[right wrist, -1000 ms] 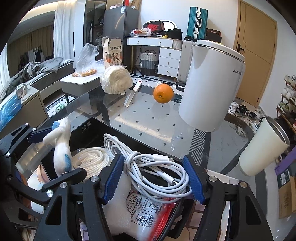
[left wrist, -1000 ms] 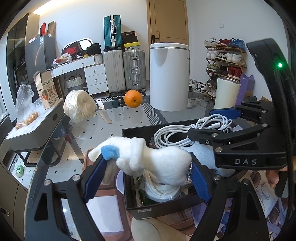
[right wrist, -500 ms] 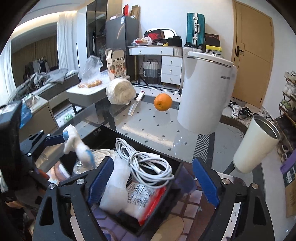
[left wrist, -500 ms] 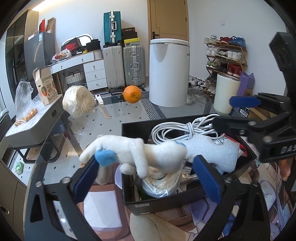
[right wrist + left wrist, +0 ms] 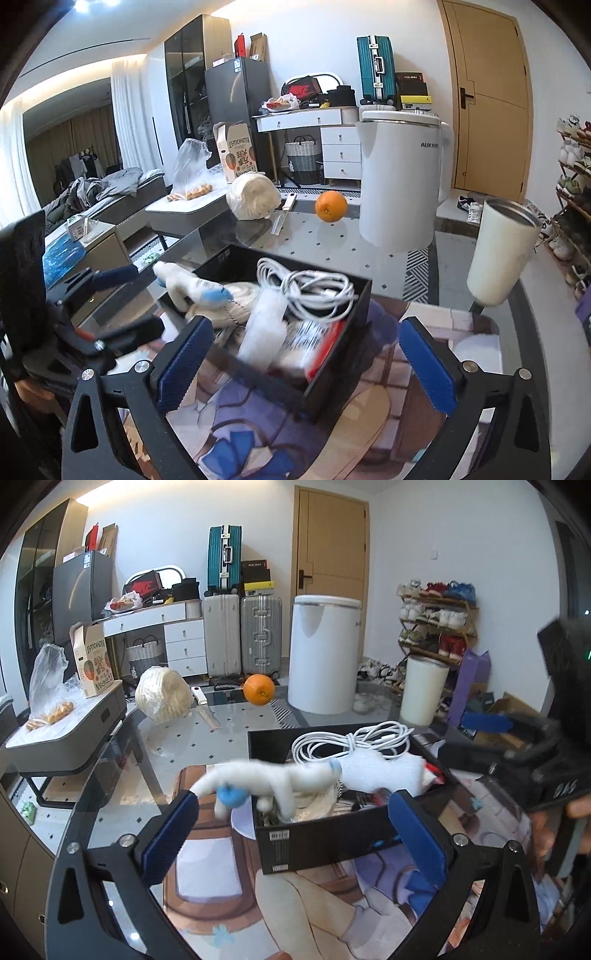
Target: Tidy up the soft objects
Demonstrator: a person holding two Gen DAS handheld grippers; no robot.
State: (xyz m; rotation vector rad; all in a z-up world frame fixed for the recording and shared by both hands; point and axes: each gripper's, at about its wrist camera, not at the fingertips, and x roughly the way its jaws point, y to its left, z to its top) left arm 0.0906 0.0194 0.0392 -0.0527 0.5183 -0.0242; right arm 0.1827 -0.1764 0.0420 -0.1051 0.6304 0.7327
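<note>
In the left wrist view the left gripper [image 5: 291, 834] has its fingers [image 5: 168, 836] spread wide and they hold nothing. The white plush toy [image 5: 266, 779] is blurred in the middle of the frame, above the gap between them, over the left edge of the black box [image 5: 325, 840]; I cannot tell if it touches the box. The white cable [image 5: 354, 740] and a foam piece [image 5: 384, 771] lie inside the box. In the right wrist view the right gripper [image 5: 303, 362] is also wide and empty, low in the frame, with the box just beyond it on the table [image 5: 332, 243].
</note>
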